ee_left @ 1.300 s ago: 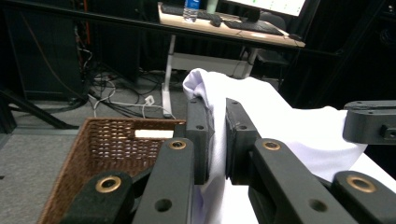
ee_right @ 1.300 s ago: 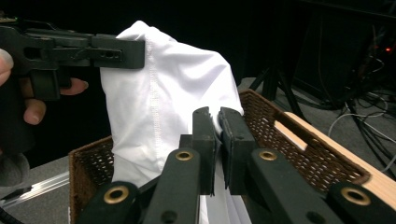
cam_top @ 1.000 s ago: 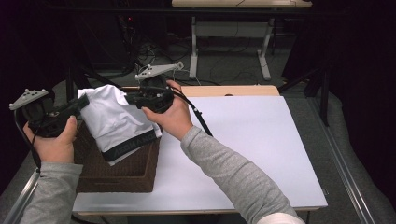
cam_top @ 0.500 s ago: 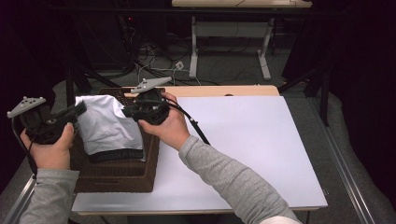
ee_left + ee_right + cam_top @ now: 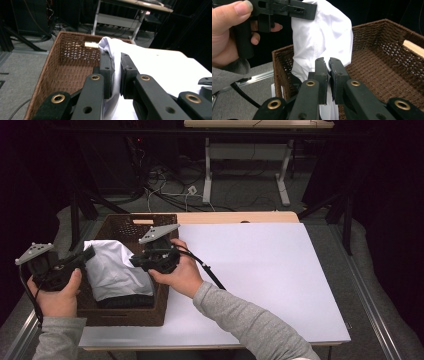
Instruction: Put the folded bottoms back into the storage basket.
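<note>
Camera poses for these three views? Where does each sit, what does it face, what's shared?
High view: above the person's side, looking forward and down on the table; both forearms, left gripper, right gripper.
Left gripper view: rides that gripper, looks along jaws shut on the white cloth toward the basket.
Right gripper view: faces the cloth and the left hand.
Shared: cloth, basket.
</note>
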A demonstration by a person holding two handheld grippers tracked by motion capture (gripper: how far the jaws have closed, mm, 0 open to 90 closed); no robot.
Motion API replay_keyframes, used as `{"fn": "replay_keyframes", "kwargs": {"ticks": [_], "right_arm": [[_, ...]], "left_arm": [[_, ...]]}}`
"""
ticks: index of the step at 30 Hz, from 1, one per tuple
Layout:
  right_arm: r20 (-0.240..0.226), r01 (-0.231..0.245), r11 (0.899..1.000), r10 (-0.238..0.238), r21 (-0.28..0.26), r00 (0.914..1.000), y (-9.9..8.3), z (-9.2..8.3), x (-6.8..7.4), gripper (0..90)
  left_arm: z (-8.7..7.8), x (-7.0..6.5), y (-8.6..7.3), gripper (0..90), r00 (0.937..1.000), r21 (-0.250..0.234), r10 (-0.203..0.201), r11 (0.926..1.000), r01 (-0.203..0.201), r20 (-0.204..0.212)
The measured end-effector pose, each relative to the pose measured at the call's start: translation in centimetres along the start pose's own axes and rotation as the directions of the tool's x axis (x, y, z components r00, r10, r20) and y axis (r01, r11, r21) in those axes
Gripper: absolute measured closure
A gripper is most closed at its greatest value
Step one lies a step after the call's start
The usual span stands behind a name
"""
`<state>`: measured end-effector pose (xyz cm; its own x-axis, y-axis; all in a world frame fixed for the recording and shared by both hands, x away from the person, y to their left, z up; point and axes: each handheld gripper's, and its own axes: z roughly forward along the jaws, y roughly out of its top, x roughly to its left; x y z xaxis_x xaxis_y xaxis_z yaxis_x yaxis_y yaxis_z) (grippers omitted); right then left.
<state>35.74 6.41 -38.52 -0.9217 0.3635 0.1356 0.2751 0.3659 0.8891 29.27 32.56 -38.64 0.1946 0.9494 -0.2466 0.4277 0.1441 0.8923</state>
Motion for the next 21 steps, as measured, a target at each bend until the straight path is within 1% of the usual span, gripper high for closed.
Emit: {"fn": "replay_keyframes", "kwargs": {"ticks": [4,8,14,21], "right_arm": [[0.005,-0.008,1.000,0.008,0.019,1.0000,-0.6,0.9,-0.1,85.2],[0.026,-0.017,0.999,0.016,0.042,0.9995,-1.3,2.0,-0.7,85.2],[0.069,-0.042,0.998,0.039,0.052,0.9969,-1.9,2.9,-2.2,85.2],[0.135,-0.057,0.997,0.051,0.047,0.9896,-2.1,3.6,-4.1,85.2]], "left_arm": [[0.9,0.7,-0.7,82.6,0.9998,0.021,-0.016,0.9996,0.017,-0.011],[2.1,1.3,-1.1,82.6,0.9993,0.044,-0.024,0.9987,0.026,-0.029],[4.0,1.9,-1.3,82.6,0.9984,0.058,-0.037,0.9975,0.040,-0.043],[6.1,2.3,-1.2,82.5,0.9965,0.077,-0.043,0.9959,0.048,-0.072]]}}
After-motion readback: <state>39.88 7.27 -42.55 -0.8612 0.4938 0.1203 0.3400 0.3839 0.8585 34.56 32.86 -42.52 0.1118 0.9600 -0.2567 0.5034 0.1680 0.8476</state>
